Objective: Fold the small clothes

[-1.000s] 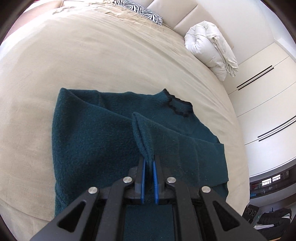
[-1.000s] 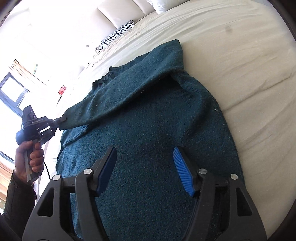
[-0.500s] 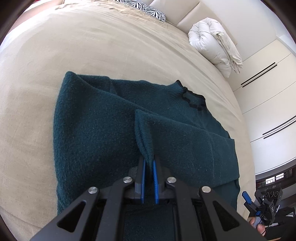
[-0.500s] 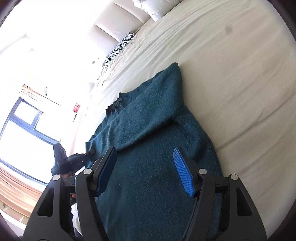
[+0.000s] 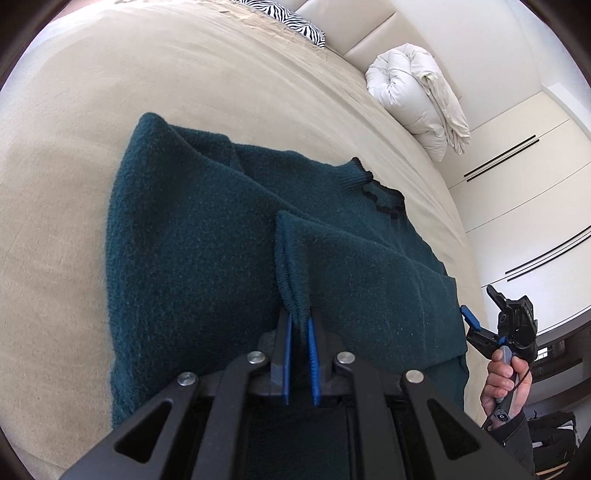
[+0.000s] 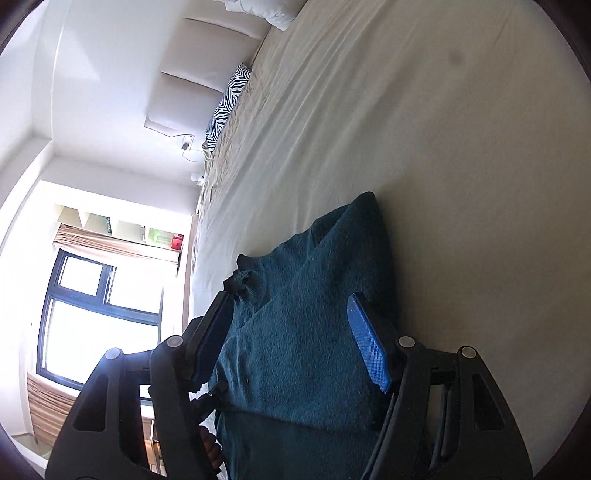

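A dark teal knitted sweater (image 5: 192, 258) lies on the beige bed (image 5: 184, 74), its black-trimmed collar (image 5: 380, 195) toward the far right. My left gripper (image 5: 299, 332) pinches the ribbed sleeve cuff (image 5: 291, 266), drawn across the sweater's body; its jaws are just opening, with the cuff still between the blue pads. In the left wrist view, my right gripper (image 5: 480, 304) is held in a hand (image 5: 502, 380) off the sweater's right edge. It stands open, and in its own view nothing is gripped (image 6: 290, 306), with the sweater (image 6: 306, 332) lying below and beyond it.
A rolled white duvet (image 5: 417, 96) and a zebra pillow (image 5: 288, 14) sit at the head of the bed. White wardrobe doors (image 5: 524, 184) stand past the bed's right edge. A bright window (image 6: 92, 314) shows in the right wrist view.
My right gripper pulled back off the sweater toward the bed's edge, rolling as it went, and came into the left wrist view. My left gripper sank a little with the cuff.
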Available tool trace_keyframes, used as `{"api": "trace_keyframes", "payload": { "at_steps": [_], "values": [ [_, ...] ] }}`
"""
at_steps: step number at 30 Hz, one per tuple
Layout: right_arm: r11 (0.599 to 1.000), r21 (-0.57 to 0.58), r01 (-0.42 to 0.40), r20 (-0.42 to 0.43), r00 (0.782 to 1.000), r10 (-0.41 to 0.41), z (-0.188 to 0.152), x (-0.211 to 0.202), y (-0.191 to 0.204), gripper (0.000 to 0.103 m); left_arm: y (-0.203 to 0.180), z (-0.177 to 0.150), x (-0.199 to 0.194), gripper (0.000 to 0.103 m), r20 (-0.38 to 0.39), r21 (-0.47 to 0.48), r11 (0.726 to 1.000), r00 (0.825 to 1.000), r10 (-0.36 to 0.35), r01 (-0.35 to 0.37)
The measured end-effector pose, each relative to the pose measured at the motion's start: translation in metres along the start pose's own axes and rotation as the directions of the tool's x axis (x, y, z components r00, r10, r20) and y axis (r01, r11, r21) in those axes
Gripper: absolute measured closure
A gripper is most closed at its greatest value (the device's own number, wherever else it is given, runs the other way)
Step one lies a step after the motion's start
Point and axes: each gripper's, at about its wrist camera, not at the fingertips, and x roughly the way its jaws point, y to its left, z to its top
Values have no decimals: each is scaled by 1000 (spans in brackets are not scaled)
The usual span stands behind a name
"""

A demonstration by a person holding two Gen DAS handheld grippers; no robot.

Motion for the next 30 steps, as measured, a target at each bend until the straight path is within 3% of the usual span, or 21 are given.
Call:
{"api": "trace_keyframes", "payload": {
  "at_steps": [4, 13, 18, 24, 30],
  "values": [
    [999, 20, 33, -15, 999, -33, 23, 22, -11, 39, 6, 0, 2, 92, -1, -14, 999, 999, -34, 34],
    [999, 52, -5, -48, 999, 8, 49, 45, -16, 39, 9, -3, 2, 92, 7, 9, 999, 999, -45, 45],
    [999, 16, -30, -119, 992, 31, 24, 34, -18, 40, 10, -4, 2, 92, 13, 9, 999, 999, -51, 51],
    [998, 9, -56, -119, 991, 56, -15, -4, -25, 40, 15, -6, 0, 91, 23, 14, 998, 998, -59, 59],
    [999, -26, -18, -139, 990, 15, -62, -38, -26, 40, 14, -8, -7, 90, 33, -12, 998, 998, -56, 57]
  ]
}}
